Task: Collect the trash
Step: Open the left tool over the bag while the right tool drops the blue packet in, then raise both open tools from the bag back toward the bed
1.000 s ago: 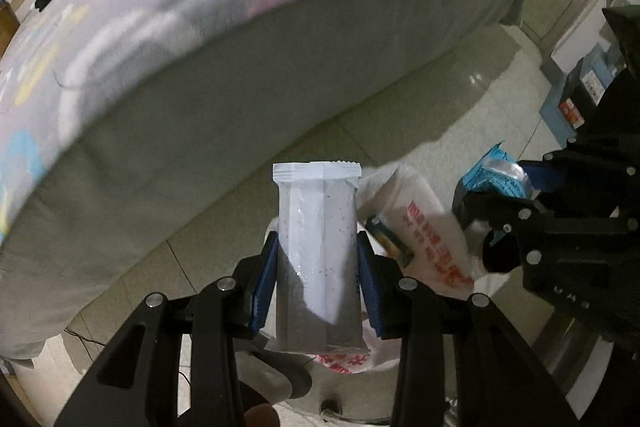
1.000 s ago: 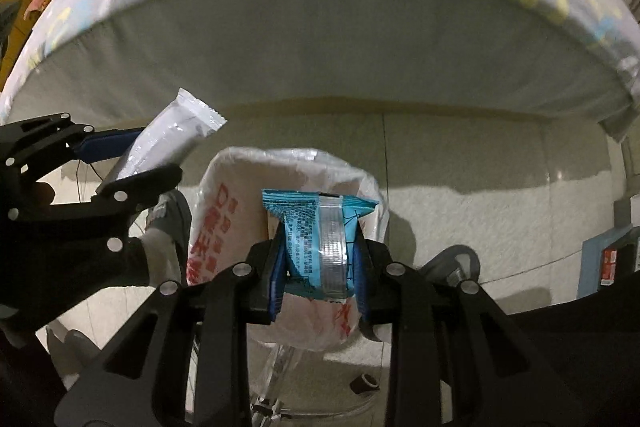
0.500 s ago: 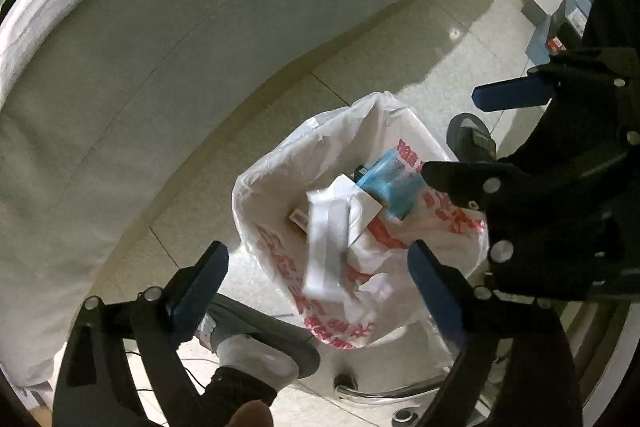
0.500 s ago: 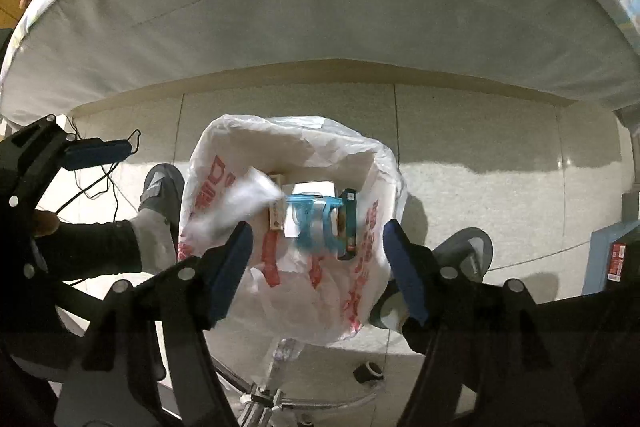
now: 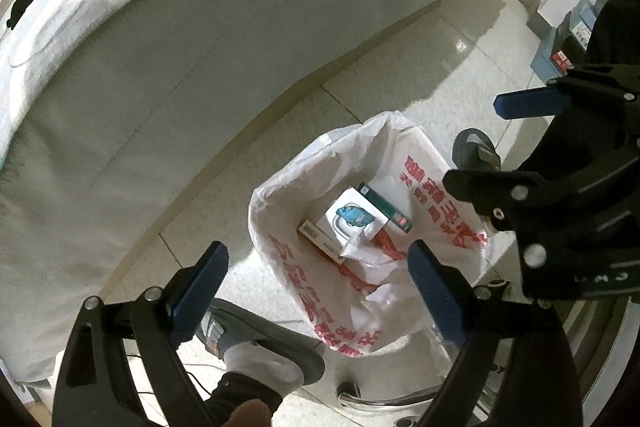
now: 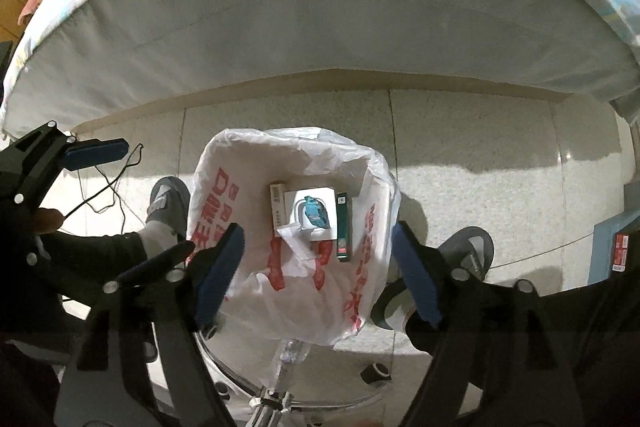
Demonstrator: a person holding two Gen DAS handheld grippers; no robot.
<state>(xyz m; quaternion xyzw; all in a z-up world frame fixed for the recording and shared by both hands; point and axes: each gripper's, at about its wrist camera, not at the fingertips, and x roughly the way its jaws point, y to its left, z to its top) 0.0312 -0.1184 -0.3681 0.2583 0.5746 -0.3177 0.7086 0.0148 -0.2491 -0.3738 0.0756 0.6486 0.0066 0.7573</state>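
Note:
A white plastic bag [image 5: 432, 167] [image 6: 208, 195] with red print stands open on the floor below both grippers. Inside it, a blue snack wrapper [image 5: 354, 215] [image 6: 316, 213] and a white wrapper [image 5: 356, 245] [image 6: 292, 233] lie on a white box beside a dark green box [image 5: 384, 207] [image 6: 343, 227]. My left gripper [image 5: 318, 287] [image 6: 132, 207] hangs above the bag, wide open and holding nothing. My right gripper [image 6: 318, 267] [image 5: 500, 147] is over the bag too, with its jaws still opening and nothing between them.
A bed with a grey mattress side [image 5: 180, 47] [image 6: 320, 19] and a patterned sheet fills the top of both views. The person's feet in grey slippers [image 5: 256, 343] [image 6: 464, 251] flank the bag. A chair base with casters [image 6: 280, 395] is below, and a blue box [image 6: 616, 247] stands at the right.
Both grippers opened. The white wrapper dropped from the left one and the blue wrapper from the right one, and both now lie in the bag.

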